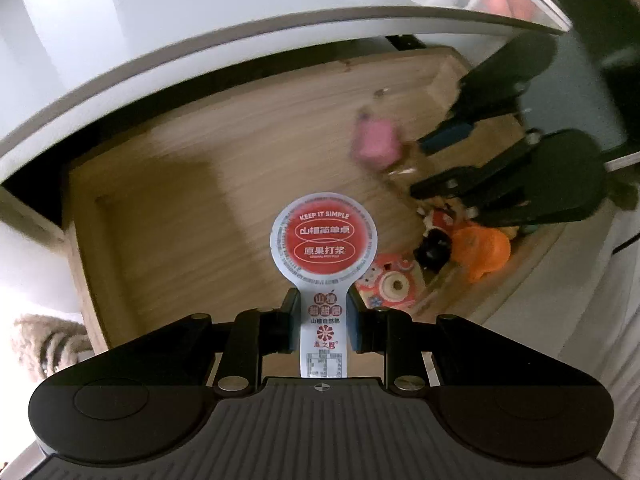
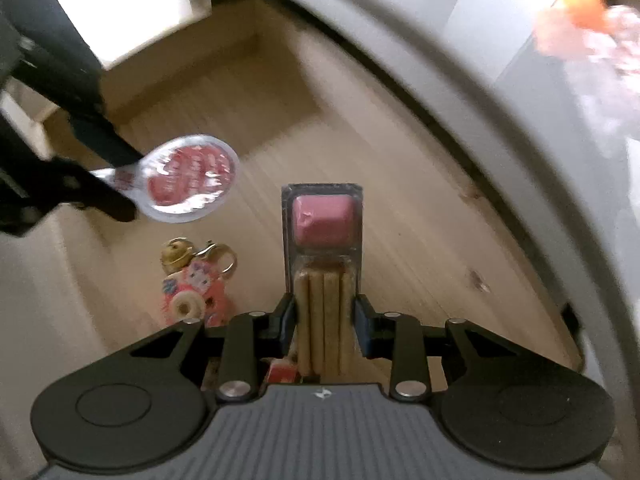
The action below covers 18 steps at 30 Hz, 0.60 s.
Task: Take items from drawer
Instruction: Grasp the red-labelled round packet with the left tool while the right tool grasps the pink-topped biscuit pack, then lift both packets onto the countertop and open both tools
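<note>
The left tool [image 1: 323,316] is clamped on the stem of a round snack packet [image 1: 323,246] above the open drawer [image 1: 160,208]. The right tool [image 2: 324,316] is clamped on a biscuit-stick pack [image 2: 323,240], with a keychain [image 2: 196,284] lying to its left.

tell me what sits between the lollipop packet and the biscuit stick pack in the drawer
Right wrist view: only bare wooden drawer floor shows between the lollipop packet and the biscuit stick pack; nothing lies there.

Open wooden drawer [image 1: 168,208], pink keychain charm [image 1: 386,286] and orange toy [image 1: 482,250] inside (one corner)
</note>
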### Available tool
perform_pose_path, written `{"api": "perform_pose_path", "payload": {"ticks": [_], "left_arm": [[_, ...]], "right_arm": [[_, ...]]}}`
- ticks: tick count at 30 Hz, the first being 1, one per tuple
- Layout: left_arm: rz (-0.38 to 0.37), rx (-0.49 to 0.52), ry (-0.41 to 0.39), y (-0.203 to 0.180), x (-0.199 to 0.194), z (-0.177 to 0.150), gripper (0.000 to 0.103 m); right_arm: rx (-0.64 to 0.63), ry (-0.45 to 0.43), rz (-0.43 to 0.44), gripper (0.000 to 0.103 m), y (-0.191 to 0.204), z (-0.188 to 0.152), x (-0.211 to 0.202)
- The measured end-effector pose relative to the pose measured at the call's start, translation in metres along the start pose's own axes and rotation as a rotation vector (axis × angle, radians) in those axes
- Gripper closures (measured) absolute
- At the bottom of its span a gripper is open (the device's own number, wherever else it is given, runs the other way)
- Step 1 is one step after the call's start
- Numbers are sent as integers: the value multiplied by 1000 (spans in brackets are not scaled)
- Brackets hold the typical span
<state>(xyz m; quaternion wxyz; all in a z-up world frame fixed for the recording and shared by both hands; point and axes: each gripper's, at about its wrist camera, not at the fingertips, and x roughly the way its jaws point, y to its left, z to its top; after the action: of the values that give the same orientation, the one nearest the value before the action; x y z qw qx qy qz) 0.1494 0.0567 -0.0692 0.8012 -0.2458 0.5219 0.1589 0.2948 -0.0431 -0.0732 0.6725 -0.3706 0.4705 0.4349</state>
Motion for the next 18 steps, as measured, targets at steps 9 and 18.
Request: {"api": "perform_pose_path", "payload": {"ticks": [9,18], "left_arm": [[20,38,-76,-30,-30,6,76],[135,62,-382,-33,-118,62,76]], "right_arm": [[105,-164,-16,73,-10,-38,-86],[216,-431,-87,73,-54,-38,-202]]}}
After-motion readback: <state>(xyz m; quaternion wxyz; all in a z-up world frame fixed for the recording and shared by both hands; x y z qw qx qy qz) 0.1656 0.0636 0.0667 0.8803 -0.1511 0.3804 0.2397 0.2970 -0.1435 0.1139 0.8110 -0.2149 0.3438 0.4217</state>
